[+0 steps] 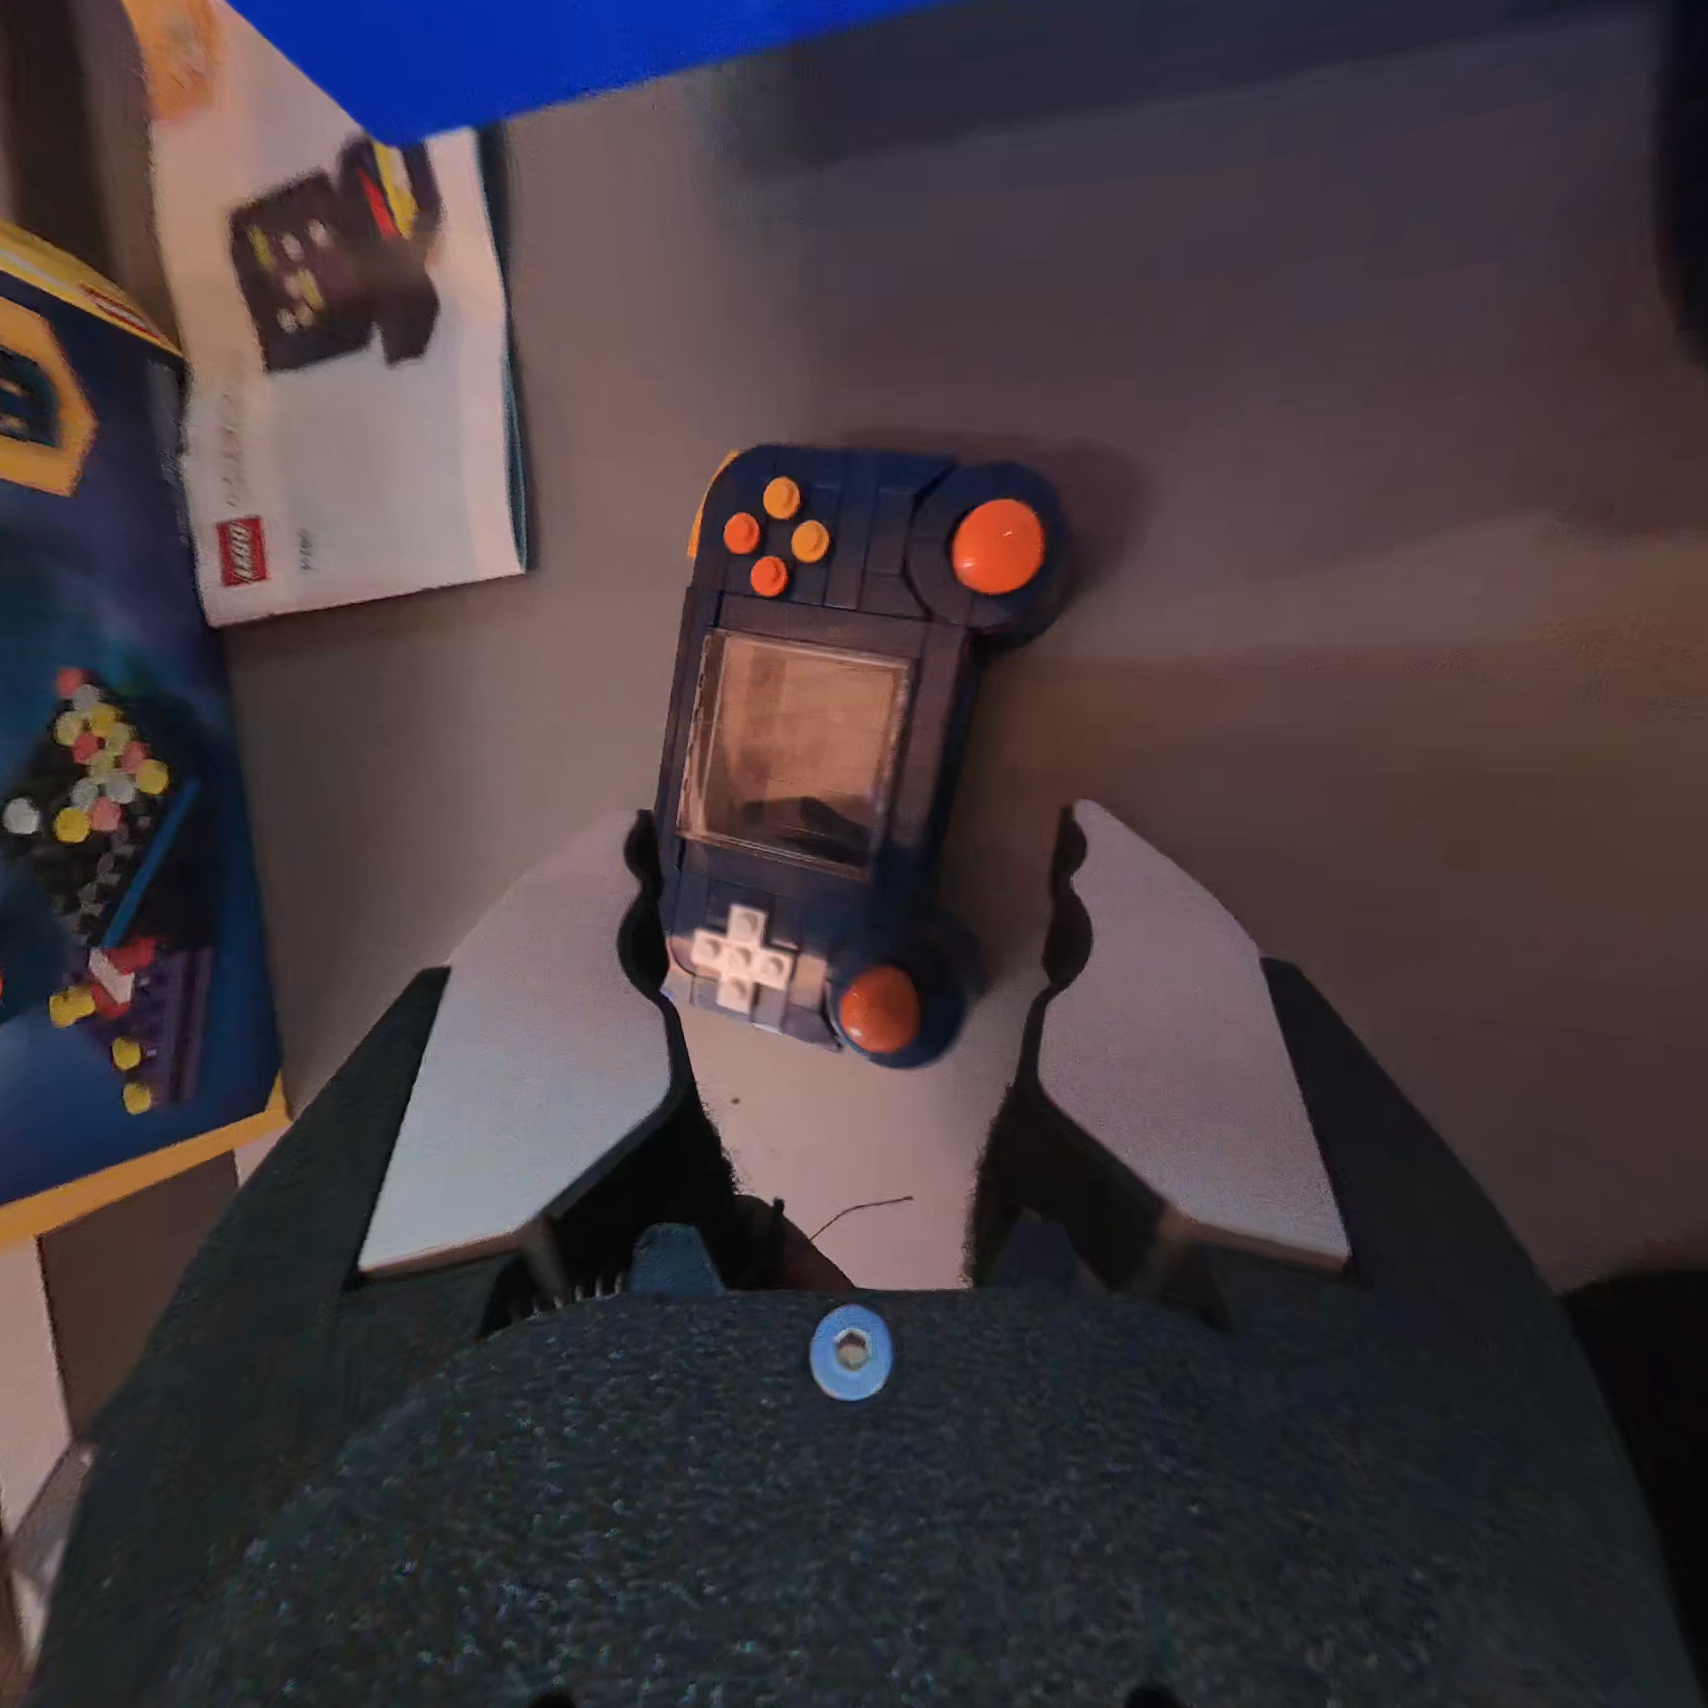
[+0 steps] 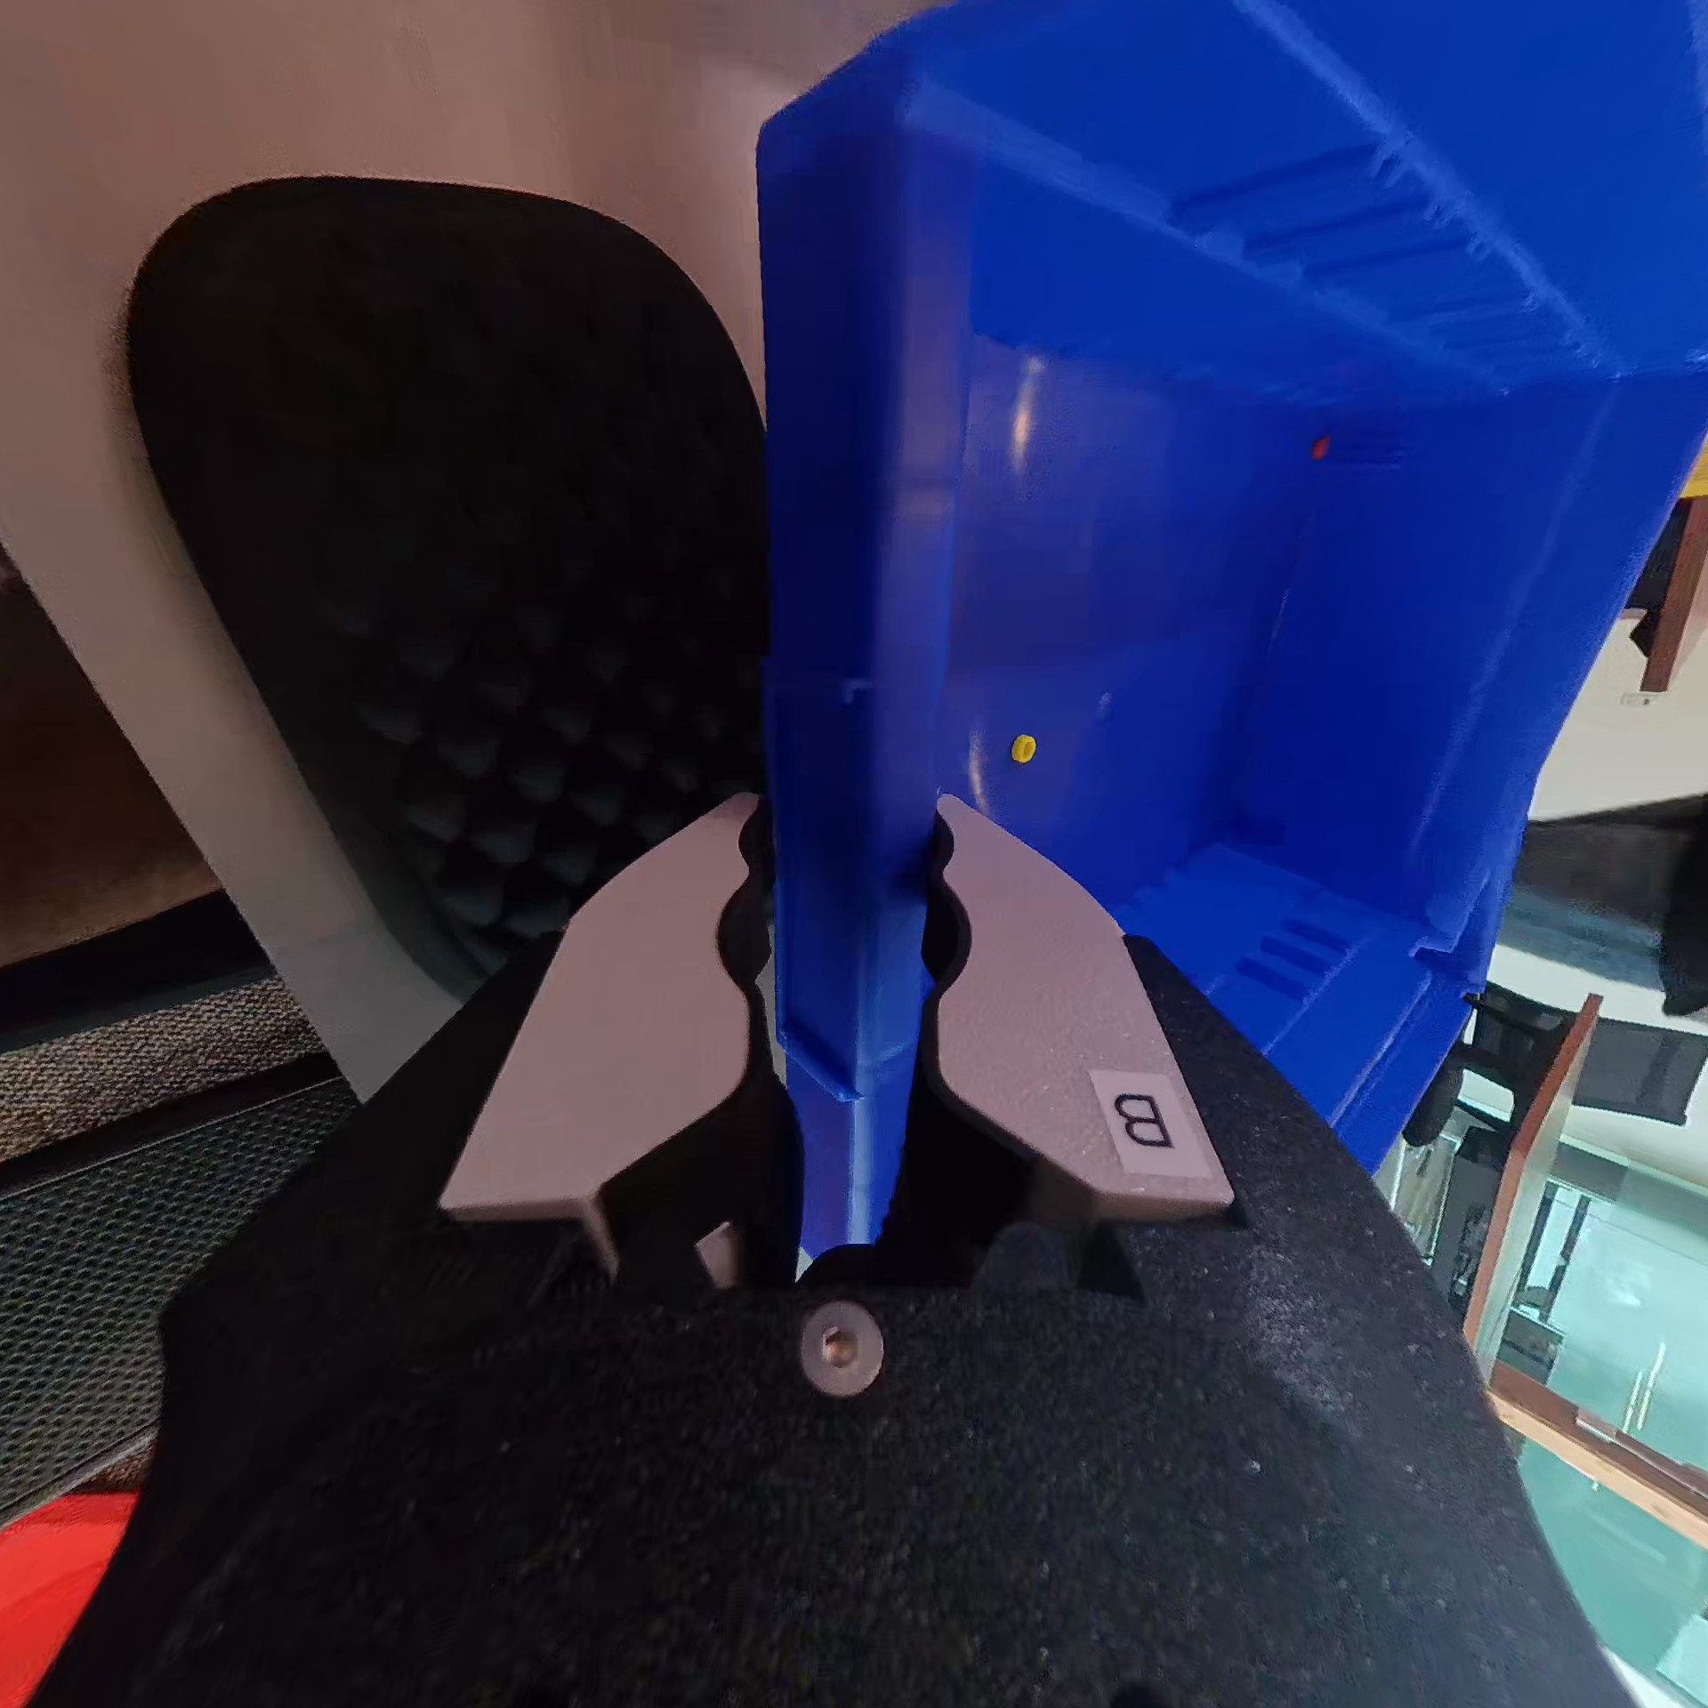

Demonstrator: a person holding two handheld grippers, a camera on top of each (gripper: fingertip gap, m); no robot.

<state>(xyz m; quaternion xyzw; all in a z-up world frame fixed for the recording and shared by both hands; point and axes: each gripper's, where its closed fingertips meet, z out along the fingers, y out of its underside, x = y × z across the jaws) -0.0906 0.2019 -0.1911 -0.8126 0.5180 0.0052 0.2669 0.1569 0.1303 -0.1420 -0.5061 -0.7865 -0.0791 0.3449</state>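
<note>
The left gripper (image 1: pixel 855 887) hangs spread wide over the table (image 1: pixel 1294 647), its jaws apart and holding nothing, with a dark blue brick-built toy game console (image 1: pixel 823 739) lying flat just ahead of it. The console's near end, with the white cross pad and an orange knob, sits between the fingertips; the left fingertip (image 1: pixel 638 887) looks to be touching or almost touching its side, while the right one stands clear. Off to that gripper's left lie a white booklet (image 1: pixel 370 444) and a printed box (image 1: pixel 102 832), both apart from the console, and open table runs to the right and beyond. A blue shape crosses the top edge ahead. Moving right, the right gripper (image 2: pixel 850 878) is pinched on the wall of a blue plastic bin (image 2: pixel 1155 555), one finger outside and one inside, the bin tipped so its inside faces the camera. A small yellow piece (image 2: pixel 1023 748) and a red speck (image 2: pixel 1320 448) show inside it. A black chair back (image 2: pixel 444 555) stands to the left of the bin.
</note>
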